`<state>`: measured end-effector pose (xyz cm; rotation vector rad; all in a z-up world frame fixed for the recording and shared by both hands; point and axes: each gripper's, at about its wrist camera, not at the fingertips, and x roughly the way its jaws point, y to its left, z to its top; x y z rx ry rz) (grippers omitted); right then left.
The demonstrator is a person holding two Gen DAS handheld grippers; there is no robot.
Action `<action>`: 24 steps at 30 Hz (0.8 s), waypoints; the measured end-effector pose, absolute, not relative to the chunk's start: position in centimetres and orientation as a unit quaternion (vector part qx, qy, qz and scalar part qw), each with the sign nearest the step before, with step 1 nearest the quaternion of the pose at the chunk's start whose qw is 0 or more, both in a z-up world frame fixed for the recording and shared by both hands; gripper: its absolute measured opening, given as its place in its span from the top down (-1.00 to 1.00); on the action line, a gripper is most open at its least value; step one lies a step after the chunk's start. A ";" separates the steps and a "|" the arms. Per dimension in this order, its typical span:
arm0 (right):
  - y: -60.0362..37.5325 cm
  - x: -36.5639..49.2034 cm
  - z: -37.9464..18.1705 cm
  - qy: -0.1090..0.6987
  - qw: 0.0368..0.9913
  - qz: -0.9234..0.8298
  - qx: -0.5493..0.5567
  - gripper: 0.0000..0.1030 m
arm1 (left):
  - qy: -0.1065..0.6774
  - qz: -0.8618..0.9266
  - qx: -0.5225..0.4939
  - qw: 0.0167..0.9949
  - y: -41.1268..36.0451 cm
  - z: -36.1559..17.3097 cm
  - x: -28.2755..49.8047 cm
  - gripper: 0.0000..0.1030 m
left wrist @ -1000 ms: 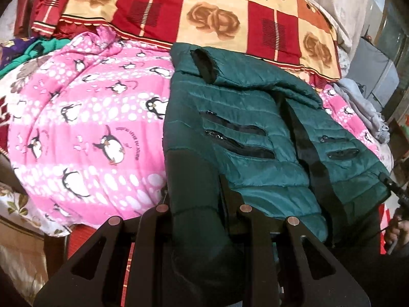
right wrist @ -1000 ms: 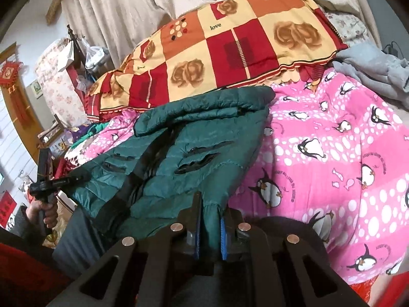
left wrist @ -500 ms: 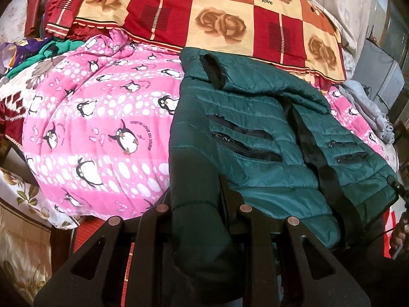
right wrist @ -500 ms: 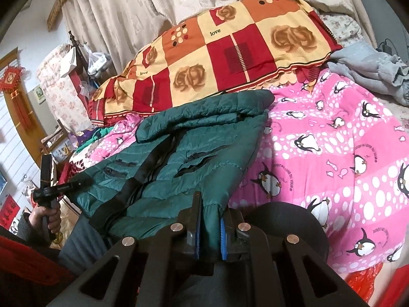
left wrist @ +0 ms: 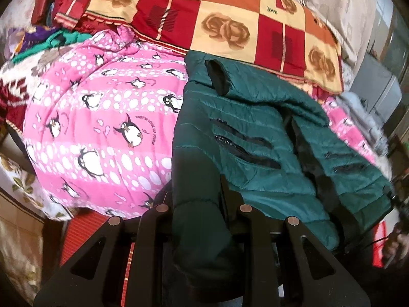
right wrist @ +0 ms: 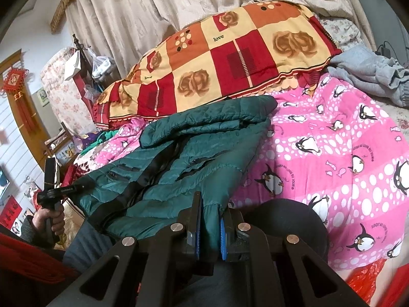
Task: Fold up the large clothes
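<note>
My left gripper (left wrist: 198, 199) and right gripper (right wrist: 210, 215) each clench a bottom corner of the green jacket (left wrist: 255, 138), spread over the pink quilt (right wrist: 332, 158).

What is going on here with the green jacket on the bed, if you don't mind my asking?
A person is folding a green quilted jacket that lies on a pink penguin blanket. Each hand holds a gripper. The right gripper has its jaws shut on the jacket's near edge, and the left gripper is clamped on a thick bunch of it at the other side. The far part is already doubled over.
</note>
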<state>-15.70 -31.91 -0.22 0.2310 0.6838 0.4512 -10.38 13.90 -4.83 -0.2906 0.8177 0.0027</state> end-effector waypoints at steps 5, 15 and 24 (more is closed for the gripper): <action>-31.8 -15.6 0.1 0.334 0.910 0.220 0.110 0.81 | 0.388 0.001 -0.163 0.907 14.6 -4.5 -10.7 0.63; -30.7 -14.2 0.8 0.334 0.913 0.215 0.091 0.81 | 0.376 -0.006 -0.183 0.908 14.9 -4.7 -10.3 0.63; -30.7 -13.5 0.6 0.321 0.920 0.203 0.102 0.81 | 0.375 -0.015 -0.217 0.901 15.7 -4.9 -9.7 0.63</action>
